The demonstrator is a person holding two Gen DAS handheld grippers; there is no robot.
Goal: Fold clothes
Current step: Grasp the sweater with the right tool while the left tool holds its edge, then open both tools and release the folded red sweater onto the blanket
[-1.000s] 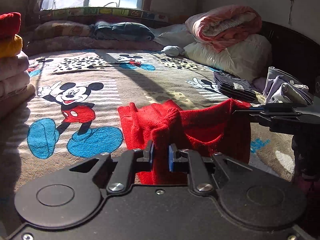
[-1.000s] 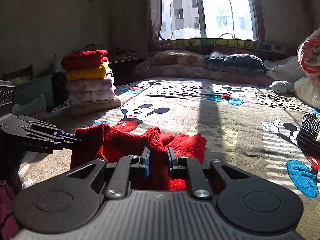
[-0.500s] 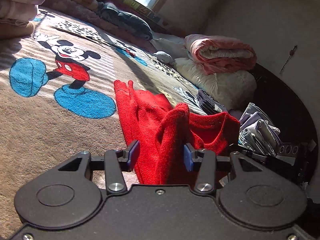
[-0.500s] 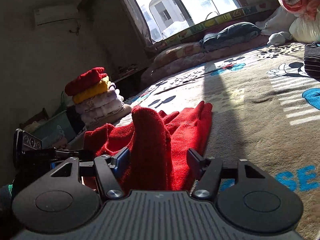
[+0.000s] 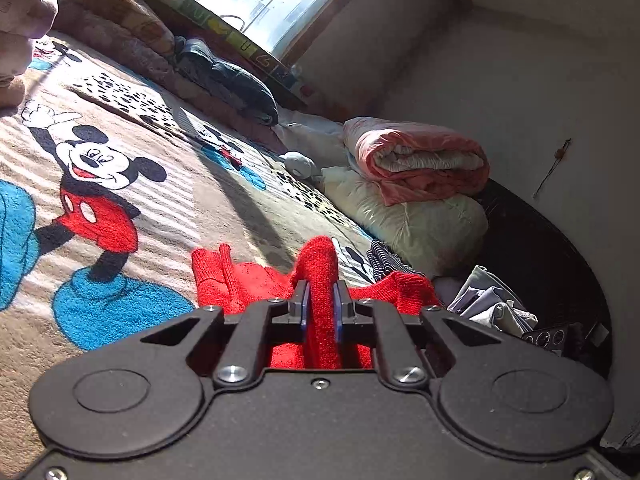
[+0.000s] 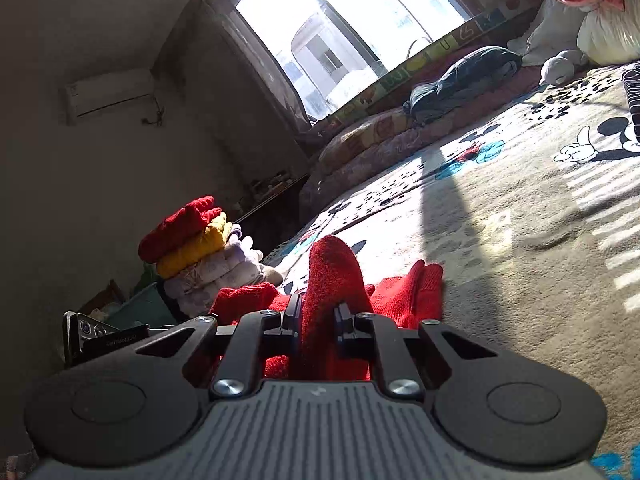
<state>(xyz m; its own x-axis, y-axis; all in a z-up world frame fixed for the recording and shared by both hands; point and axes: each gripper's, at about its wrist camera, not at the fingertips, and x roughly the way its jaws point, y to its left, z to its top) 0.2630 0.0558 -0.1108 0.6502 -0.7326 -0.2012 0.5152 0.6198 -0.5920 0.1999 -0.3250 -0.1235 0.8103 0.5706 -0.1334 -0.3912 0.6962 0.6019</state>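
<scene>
Pinching a raised fold of the red sweater [image 5: 320, 264], the left gripper [image 5: 320, 308] has its jaws narrow, blue pads [image 5: 305, 306] pressed vs. both sides of the knit. Right gripper [image 6: 318, 316] does the same w/ another bunched fold of the sweater [image 6: 332, 276], jaws close together on the cloth. Rest of the sweater lies spread on the blanket [image 5: 168, 208], a cartoon-mouse print, w/ two cuffs sticking out at the far end in both views. Right-wrist view: stack [image 6: 200, 248] of folded clothes sits to the left beyond the sweater, red on top, yellow under it, pale ones below; the other gripper's body shows low left, just beside the sweater. Left-wrist view: rolled pink quilt [image 5: 416, 160] rests on a cream pillow [image 5: 420, 224] at the bed's far right; striped garment [image 5: 384, 260] near the pillow; grey clothes pile [image 5: 492, 304] at right, next to the sweater edge. Window [image 6: 344, 40] bright behind, sun across the blanket.
</scene>
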